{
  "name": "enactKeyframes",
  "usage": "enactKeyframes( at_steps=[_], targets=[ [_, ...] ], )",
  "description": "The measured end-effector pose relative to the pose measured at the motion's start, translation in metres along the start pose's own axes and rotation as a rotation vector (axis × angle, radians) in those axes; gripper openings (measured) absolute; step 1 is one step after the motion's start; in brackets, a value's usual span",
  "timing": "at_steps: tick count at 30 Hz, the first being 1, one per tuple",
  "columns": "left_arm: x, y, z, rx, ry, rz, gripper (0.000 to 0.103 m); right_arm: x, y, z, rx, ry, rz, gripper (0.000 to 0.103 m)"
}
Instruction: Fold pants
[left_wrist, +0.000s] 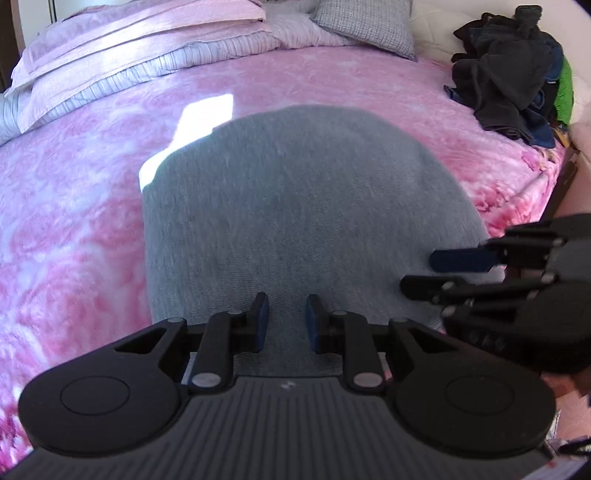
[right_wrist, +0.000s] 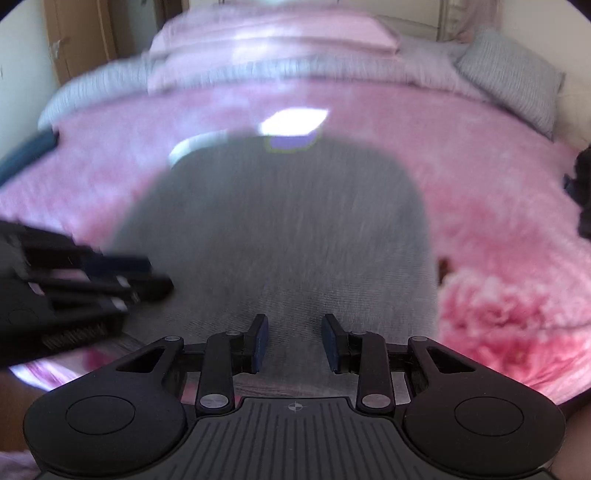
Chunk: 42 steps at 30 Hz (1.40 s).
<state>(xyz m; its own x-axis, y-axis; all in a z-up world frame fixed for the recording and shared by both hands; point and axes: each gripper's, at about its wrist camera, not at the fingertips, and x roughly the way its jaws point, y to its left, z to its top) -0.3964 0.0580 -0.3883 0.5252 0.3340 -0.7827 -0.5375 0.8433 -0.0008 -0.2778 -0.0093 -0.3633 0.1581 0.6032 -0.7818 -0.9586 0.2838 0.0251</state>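
Grey pants (left_wrist: 303, 206) lie folded into a flat rectangle on the pink bedspread (left_wrist: 74, 192); the right wrist view shows the same grey pants (right_wrist: 288, 229), blurred by motion. My left gripper (left_wrist: 286, 319) hovers open over their near edge with nothing between its fingers. My right gripper (right_wrist: 294, 341) is open too, above the near edge, empty. The right gripper (left_wrist: 432, 273) reaches in from the right in the left wrist view, over the pants' right edge. At the left of the right wrist view, the left gripper (right_wrist: 155, 273) appears blurred.
A heap of dark clothes (left_wrist: 513, 77) with some green and blue lies at the bed's far right corner. Folded pink and lilac bedding (left_wrist: 140, 48) and a grey pillow (left_wrist: 365, 26) lie along the far side. A bright sun patch (left_wrist: 207, 110) falls beside the pants.
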Motion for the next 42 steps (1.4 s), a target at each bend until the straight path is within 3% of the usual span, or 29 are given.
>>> enactKeyframes(
  at_steps=[5,7,9,15,25,27,30,36,42],
  targets=[
    [-0.016,-0.002,0.001,-0.018,0.002,0.022,0.019,-0.013,0.0,0.009,0.05,0.024,-0.004,0.034],
    [-0.024,-0.003,0.0,-0.02,0.0,0.027,0.022,-0.022,-0.002,0.008,0.093,0.011,0.004,0.052],
    [-0.031,-0.003,-0.002,-0.022,-0.004,0.034,0.03,-0.034,-0.003,0.005,0.121,-0.004,0.003,0.059],
    [-0.057,-0.008,-0.009,-0.018,-0.033,0.061,0.041,-0.062,0.005,-0.003,0.14,-0.041,-0.021,0.064],
    [-0.09,0.006,-0.021,-0.047,-0.097,0.051,0.047,-0.091,0.019,-0.015,0.134,-0.087,-0.043,0.065],
    [-0.09,0.022,-0.02,-0.096,-0.116,0.039,0.054,-0.092,0.014,-0.017,0.152,-0.093,-0.037,0.065],
    [-0.078,0.061,-0.018,-0.238,-0.11,-0.011,0.057,-0.091,-0.009,-0.016,0.213,-0.12,-0.014,0.065],
    [-0.027,0.127,-0.014,-0.445,-0.062,-0.099,0.064,-0.064,-0.094,-0.009,0.469,-0.19,0.105,0.07],
    [0.027,0.158,-0.01,-0.61,0.007,-0.267,0.066,-0.003,-0.15,0.0,0.664,-0.115,0.277,0.075]
  ],
)
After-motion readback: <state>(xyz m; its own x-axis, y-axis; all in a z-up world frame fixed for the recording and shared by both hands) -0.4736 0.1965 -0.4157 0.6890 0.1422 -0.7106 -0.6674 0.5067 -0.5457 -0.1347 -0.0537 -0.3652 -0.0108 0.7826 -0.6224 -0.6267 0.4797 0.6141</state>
